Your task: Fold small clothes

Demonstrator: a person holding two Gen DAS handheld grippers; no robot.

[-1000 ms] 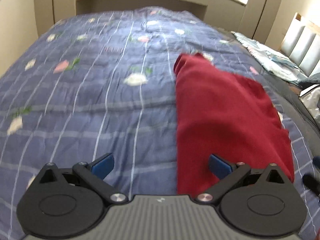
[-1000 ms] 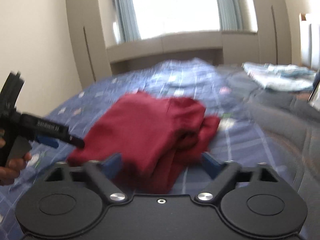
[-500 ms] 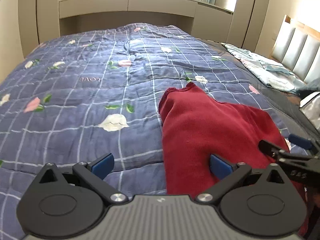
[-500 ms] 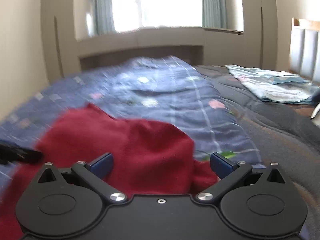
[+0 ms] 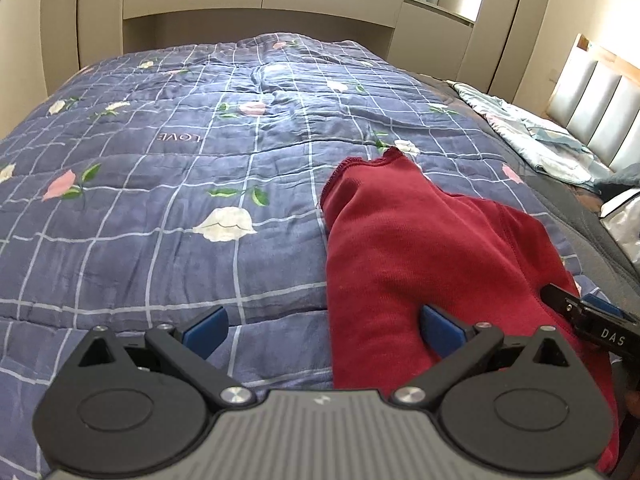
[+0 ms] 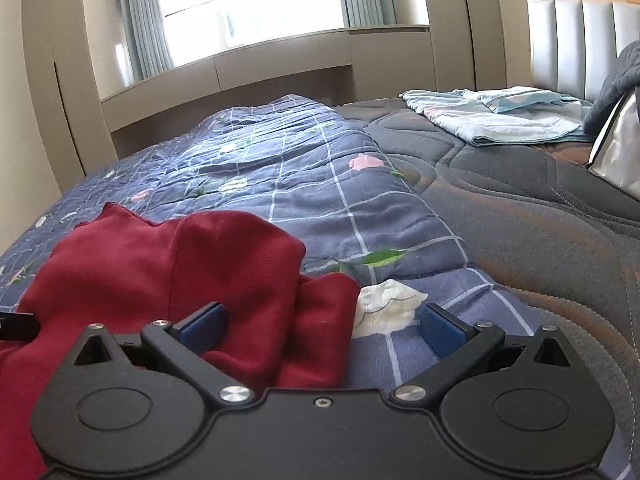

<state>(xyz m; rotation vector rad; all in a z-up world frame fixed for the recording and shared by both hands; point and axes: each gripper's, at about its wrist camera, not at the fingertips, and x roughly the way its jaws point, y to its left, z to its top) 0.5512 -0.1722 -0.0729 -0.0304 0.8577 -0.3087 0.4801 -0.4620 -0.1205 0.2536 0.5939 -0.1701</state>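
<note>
On quilt (image 5: 160,208), red garment (image 5: 408,256), tongs (image 5: 320,326) spread

Left gripper (image 5: 322,326) body: ribbed grey housing, small pale logo at its top edge.
Right gripper (image 6: 322,326) body: smooth black housing, one small centre screw.
Linkages: black arms, round black discs, silver pivot screws.
Finger pads (image 5: 206,326): blue, flat, rectangular.
Marking: white "DAS" lettering on the right gripper's black finger, seen from the left wrist.
</note>
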